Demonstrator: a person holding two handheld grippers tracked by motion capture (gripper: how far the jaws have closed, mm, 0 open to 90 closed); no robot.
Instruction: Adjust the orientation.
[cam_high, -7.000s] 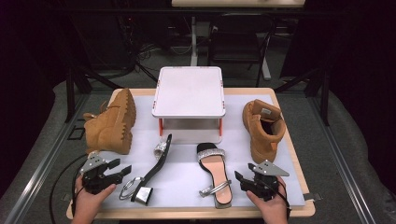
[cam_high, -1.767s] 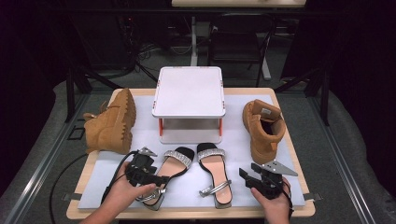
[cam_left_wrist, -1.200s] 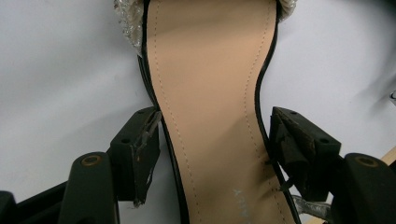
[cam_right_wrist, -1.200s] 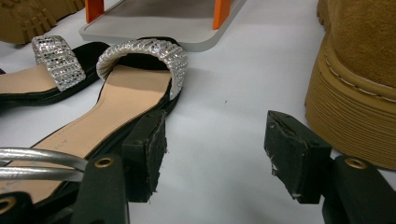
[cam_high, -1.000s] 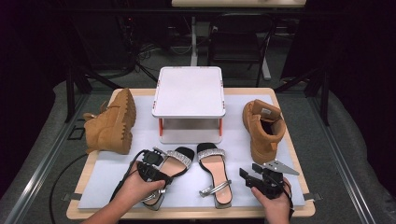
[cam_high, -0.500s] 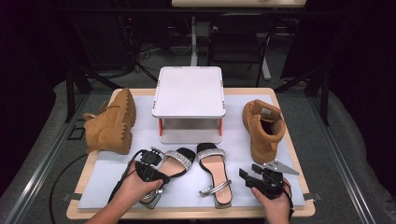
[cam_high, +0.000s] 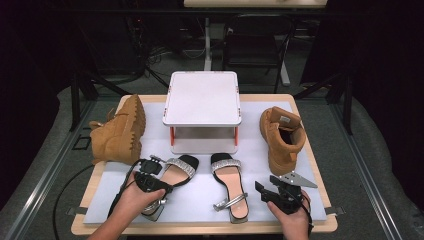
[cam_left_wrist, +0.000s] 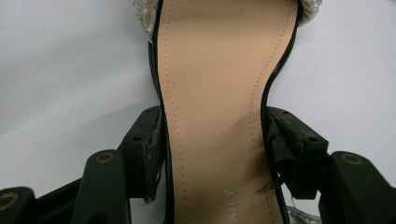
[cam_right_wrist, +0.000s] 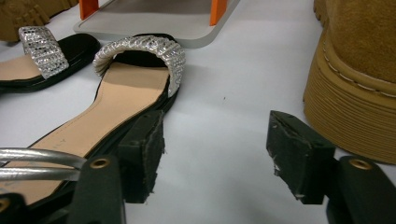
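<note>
Two black sandals with silver straps lie on the white mat in front of the stand. My left gripper (cam_high: 156, 186) (cam_left_wrist: 212, 144) is down over the left sandal (cam_high: 178, 169) (cam_left_wrist: 215, 70). Its jaws have just been closing and now press on both edges of the tan insole at its narrow waist. The right sandal (cam_high: 228, 178) (cam_right_wrist: 126, 98) lies flat, toe toward the stand. My right gripper (cam_high: 264, 191) (cam_right_wrist: 217, 154) rests low on the mat just right of that sandal's heel. Its jaws have just been opening, and nothing is between them.
A white shelf stand (cam_high: 202, 97) with orange legs stands at the middle back. One tan boot (cam_high: 120, 132) lies on its side at the left, another (cam_high: 282, 137) (cam_right_wrist: 359, 70) stands upright at the right, close to my right gripper. The wooden table edge (cam_high: 200, 229) runs along the front.
The left hand has slid a little to the left with the left sandal in its jaws. The right hand has stayed in place and its jaws stand slightly wider.
</note>
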